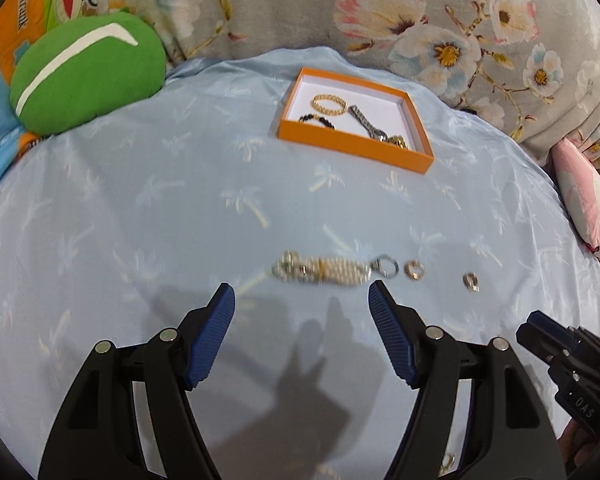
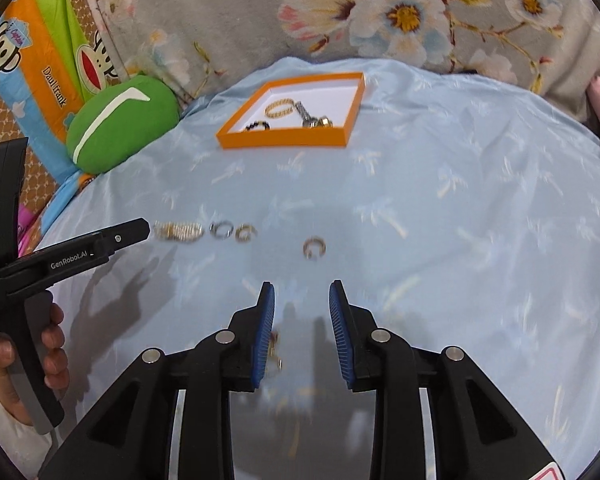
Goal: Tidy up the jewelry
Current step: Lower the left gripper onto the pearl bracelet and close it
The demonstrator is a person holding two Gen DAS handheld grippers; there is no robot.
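Note:
An orange tray [image 1: 352, 145] [image 2: 280, 139] with a white floor lies on the light blue cloth. It holds a gold bracelet [image 1: 329, 104] [image 2: 279, 109], a black bead bracelet [image 1: 318, 119] and a silver watch [image 1: 367, 122] [image 2: 305, 115]. A pearl bracelet [image 1: 324, 273] [image 2: 179, 232] lies just beyond my open, empty left gripper [image 1: 302, 296]. To its right lie a silver ring [image 1: 386, 266] [image 2: 221, 230], a second ring [image 1: 414, 271] [image 2: 246, 233] and a third ring [image 1: 471, 281] [image 2: 314, 249]. My right gripper [image 2: 302, 294] is open and empty, just short of the third ring.
A green cushion [image 1: 86, 74] [image 2: 122, 128] sits at the left edge of the cloth. A flowered grey blanket [image 1: 420, 8] lies behind the tray and a pink pillow [image 1: 584, 204] at the right. A small gold piece [image 2: 275, 350] lies under my right gripper's left finger.

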